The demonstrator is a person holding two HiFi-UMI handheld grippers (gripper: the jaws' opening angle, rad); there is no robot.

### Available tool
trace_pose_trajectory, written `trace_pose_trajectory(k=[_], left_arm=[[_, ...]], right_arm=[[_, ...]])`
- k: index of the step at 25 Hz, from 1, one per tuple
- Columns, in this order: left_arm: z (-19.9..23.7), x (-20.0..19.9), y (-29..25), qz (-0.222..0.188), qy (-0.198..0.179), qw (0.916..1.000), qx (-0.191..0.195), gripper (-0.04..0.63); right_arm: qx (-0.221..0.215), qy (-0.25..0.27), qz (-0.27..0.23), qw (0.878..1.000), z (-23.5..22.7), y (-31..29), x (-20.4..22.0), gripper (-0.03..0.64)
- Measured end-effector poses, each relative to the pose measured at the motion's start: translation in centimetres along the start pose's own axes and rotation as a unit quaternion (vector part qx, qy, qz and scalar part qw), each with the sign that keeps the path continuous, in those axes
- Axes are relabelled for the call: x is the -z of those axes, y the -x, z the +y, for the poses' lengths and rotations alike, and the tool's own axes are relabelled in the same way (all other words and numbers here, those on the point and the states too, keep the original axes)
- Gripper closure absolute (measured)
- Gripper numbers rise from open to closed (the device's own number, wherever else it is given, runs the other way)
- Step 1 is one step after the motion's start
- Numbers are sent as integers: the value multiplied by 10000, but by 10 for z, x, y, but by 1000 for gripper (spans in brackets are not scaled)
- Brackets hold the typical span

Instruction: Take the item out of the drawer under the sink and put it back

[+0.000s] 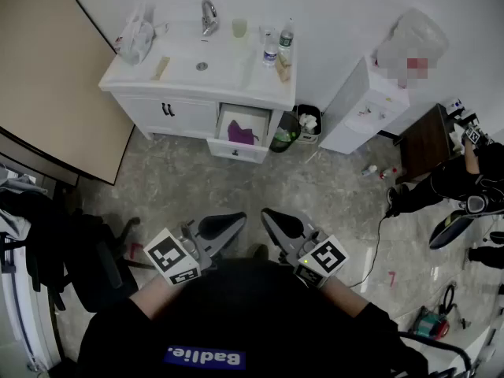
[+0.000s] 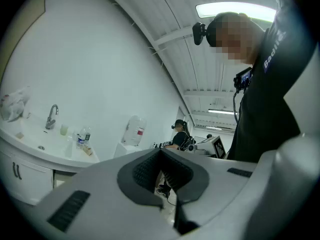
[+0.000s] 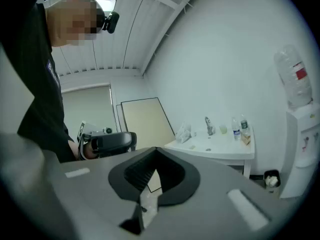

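Note:
The white sink cabinet [image 1: 169, 115] stands against the far wall, several steps ahead of me. Its right-hand drawer [image 1: 235, 151] is pulled open, and a purple item [image 1: 241, 132] lies inside. Both grippers are held close to my body, far from the drawer. My left gripper [image 1: 228, 221] is shut with nothing between its pads, and so is my right gripper [image 1: 272, 218]. The left gripper view looks over shut jaws toward the sink counter [image 2: 42, 149]. In the right gripper view the cabinet [image 3: 215, 146] shows beyond the shut gripper [image 3: 156, 152].
Bottles [image 1: 272, 50], a cup and a plastic bag [image 1: 138, 34] sit on the counter. Two bins [image 1: 309, 123] stand right of the drawer, then a water dispenser [image 1: 366, 109]. A seated person [image 1: 461, 181] is at the right, a black chair [image 1: 71, 266] at my left, and a beige board [image 1: 47, 77] leans at far left.

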State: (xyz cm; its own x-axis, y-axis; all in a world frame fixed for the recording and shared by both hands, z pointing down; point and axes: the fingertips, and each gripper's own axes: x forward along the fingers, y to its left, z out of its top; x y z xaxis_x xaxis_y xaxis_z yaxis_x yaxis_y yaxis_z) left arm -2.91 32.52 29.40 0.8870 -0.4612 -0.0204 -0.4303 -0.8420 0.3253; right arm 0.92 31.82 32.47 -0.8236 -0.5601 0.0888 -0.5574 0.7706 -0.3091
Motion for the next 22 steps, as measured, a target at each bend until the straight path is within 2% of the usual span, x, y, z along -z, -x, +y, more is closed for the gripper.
trace_pose_trajectory(k=[12, 22], left_arm=[[3, 5, -14, 21, 15, 10000, -90, 606], [2, 13, -42, -22, -61, 9993, -379, 606]], right_arm=[[-124, -5, 20, 9999, -11, 1, 1, 615], [-294, -40, -14, 9996, -43, 21, 1, 615]])
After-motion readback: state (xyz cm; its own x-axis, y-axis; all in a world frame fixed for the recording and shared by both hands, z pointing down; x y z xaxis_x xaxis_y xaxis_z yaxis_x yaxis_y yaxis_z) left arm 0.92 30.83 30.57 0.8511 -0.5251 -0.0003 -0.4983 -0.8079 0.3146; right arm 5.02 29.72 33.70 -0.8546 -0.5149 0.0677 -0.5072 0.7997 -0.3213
